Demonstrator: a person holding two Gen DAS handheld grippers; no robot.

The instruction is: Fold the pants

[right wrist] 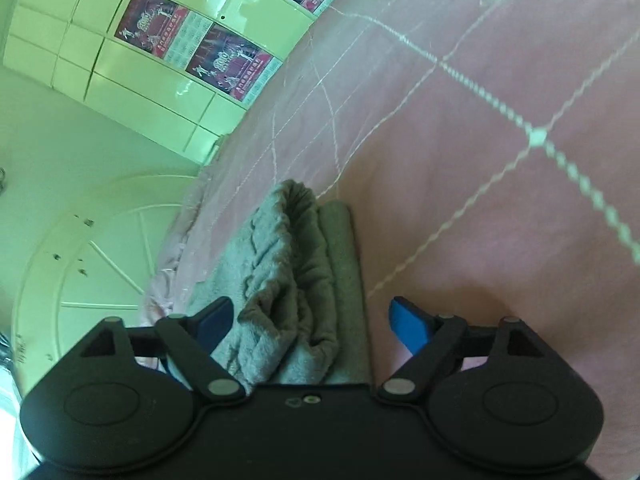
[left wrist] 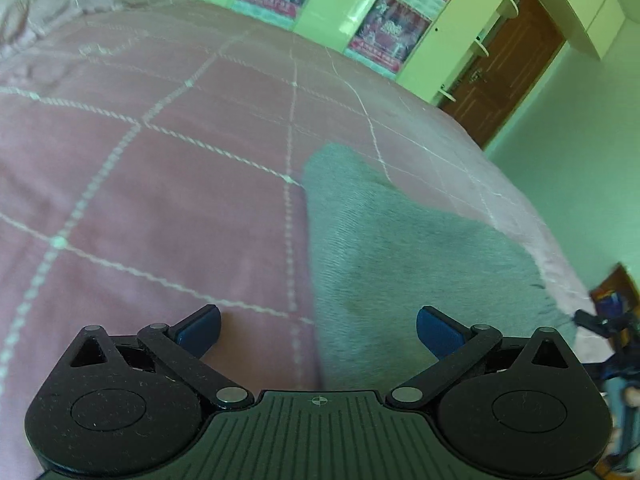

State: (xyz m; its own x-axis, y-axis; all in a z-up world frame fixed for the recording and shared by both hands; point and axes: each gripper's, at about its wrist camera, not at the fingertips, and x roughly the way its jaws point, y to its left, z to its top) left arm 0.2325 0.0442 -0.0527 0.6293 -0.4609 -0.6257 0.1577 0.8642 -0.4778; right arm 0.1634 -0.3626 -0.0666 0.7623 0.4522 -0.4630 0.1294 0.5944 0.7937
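Grey fleece pants [right wrist: 304, 280] are lying folded on the pink bedspread [left wrist: 160, 184] with its white stitched grid, close to the bed's edge. I am holding my right gripper [right wrist: 310, 322] low over one end of the bundle, and its jaws are standing wide: the blue pads [right wrist: 408, 324] are sitting on either side of the cloth and pressing on nothing. From this wrist I am seeing the stacked layers end-on, a rumpled, puckered thickness on the left side and a smoother, flatter fold beside it on the right, the whole bundle running away from me toward the wardrobe doors [right wrist: 132, 80]. I am keeping my left gripper [left wrist: 318, 328] above the other side of the pants [left wrist: 400, 264], which from here are showing as one smooth grey panel with a straight folded edge running up the middle of the view. Its jaws are also spread wide, one blue pad [left wrist: 436, 330] hanging over the grey cloth and the other over bare bedspread, gripping nothing. Posters [left wrist: 384, 32] are hanging on the pale green wardrobe beyond the bed, and a brown door [left wrist: 508, 64] is showing at the far right. At the right rim of the left view my other gripper [left wrist: 600, 320] is appearing only as a dark blur.
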